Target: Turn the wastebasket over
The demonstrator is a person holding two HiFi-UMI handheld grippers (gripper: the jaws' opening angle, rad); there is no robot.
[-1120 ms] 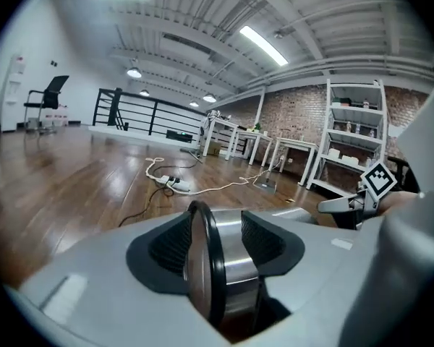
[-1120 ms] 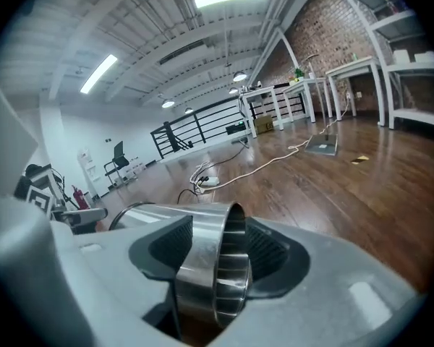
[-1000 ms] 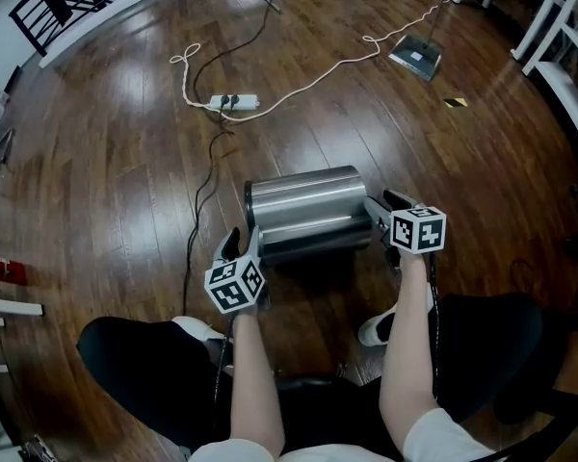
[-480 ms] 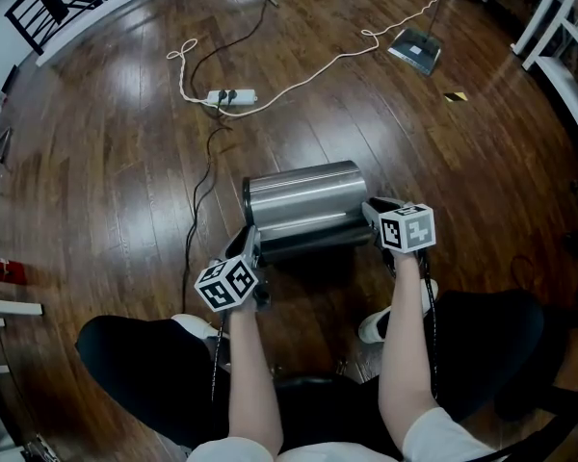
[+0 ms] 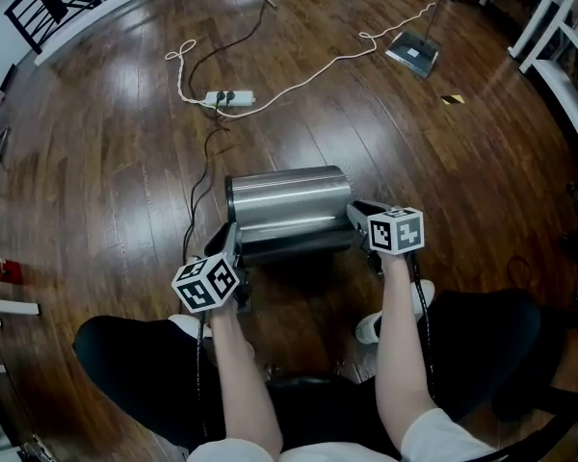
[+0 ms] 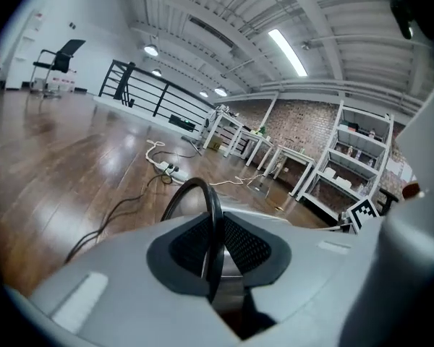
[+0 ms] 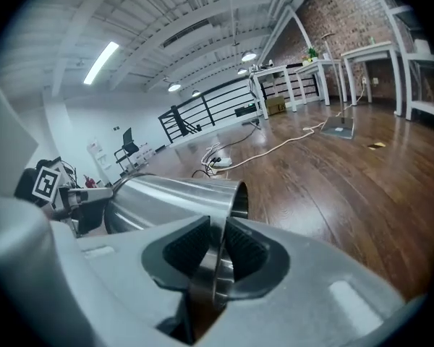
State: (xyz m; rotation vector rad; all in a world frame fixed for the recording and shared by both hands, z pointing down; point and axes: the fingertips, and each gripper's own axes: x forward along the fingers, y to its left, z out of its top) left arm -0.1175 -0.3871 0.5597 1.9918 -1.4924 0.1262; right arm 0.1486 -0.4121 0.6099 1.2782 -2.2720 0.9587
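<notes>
A shiny steel wastebasket point(image 5: 289, 205) lies on its side on the wooden floor, just ahead of the person's knees. My left gripper point(image 5: 229, 243) is at its left end, shut on the black ring of the rim point(image 6: 205, 199), which stands between the pads. My right gripper point(image 5: 358, 216) is at the right end. Its jaws are closing, and both pads touch the steel rim point(image 7: 224, 226) between them. In the right gripper view the basket's body point(image 7: 166, 192) stretches away toward the left gripper's marker cube point(image 7: 46, 182).
A black cable point(image 5: 200, 200) runs along the floor past the basket's left end to a power strip point(image 5: 228, 97). A white cord leads to a flat device point(image 5: 414, 56) at the back right. White shelving point(image 5: 559, 56) lines the right side, and a shoe point(image 5: 378, 327) is below the basket.
Both grippers have closed onto the basket's two end rims. The basket and both hands have shifted a little to the left in the head view.
</notes>
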